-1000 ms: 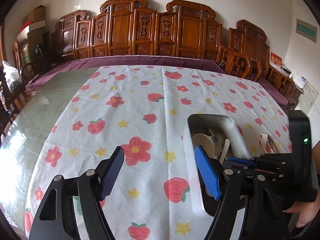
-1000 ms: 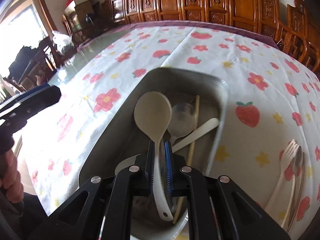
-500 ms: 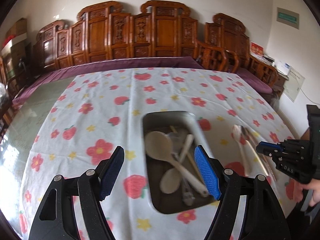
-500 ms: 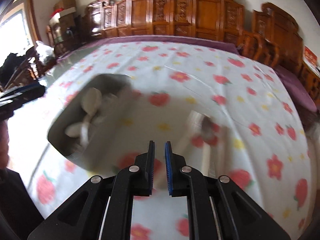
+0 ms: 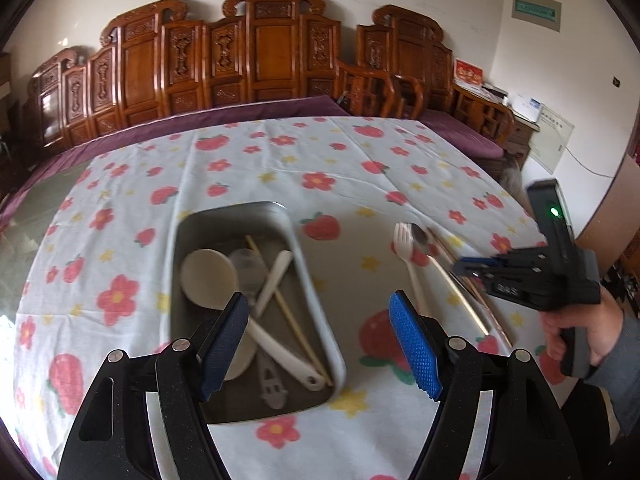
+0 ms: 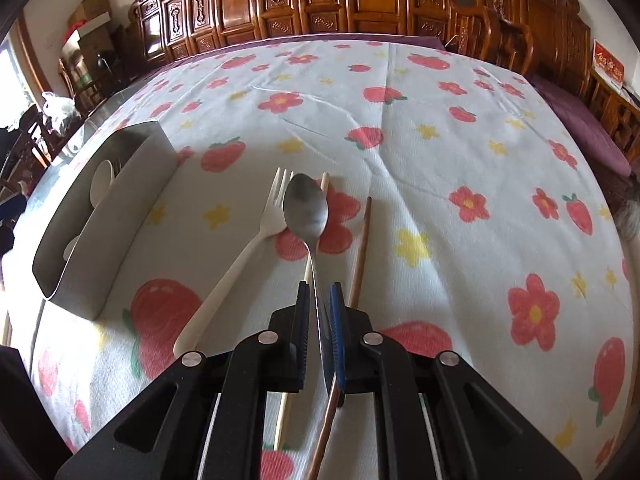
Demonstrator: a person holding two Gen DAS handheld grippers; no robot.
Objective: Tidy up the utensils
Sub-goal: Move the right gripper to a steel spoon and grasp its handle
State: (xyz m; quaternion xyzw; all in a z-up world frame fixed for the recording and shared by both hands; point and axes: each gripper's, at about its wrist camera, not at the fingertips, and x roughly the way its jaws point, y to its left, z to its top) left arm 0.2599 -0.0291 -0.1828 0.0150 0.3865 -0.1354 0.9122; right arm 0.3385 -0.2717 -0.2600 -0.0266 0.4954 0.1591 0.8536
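Note:
A grey metal bin on the flowered tablecloth holds a cream rice paddle, white spoons and a chopstick. To its right lie a white plastic fork, a metal spoon, a pale chopstick and a brown chopstick. My right gripper hovers over the metal spoon's handle; its jaws stand nearly closed with the handle between them. My left gripper is open and empty above the bin's near right side.
Carved wooden chairs line the table's far edge. Purple cloth runs along the back, and bare glass table shows at left. A hand holds the right gripper at the table's right edge.
The right gripper swung from over the bin to the loose utensils at right and now straddles the metal spoon's handle. The left gripper's view moved right, over the bin.

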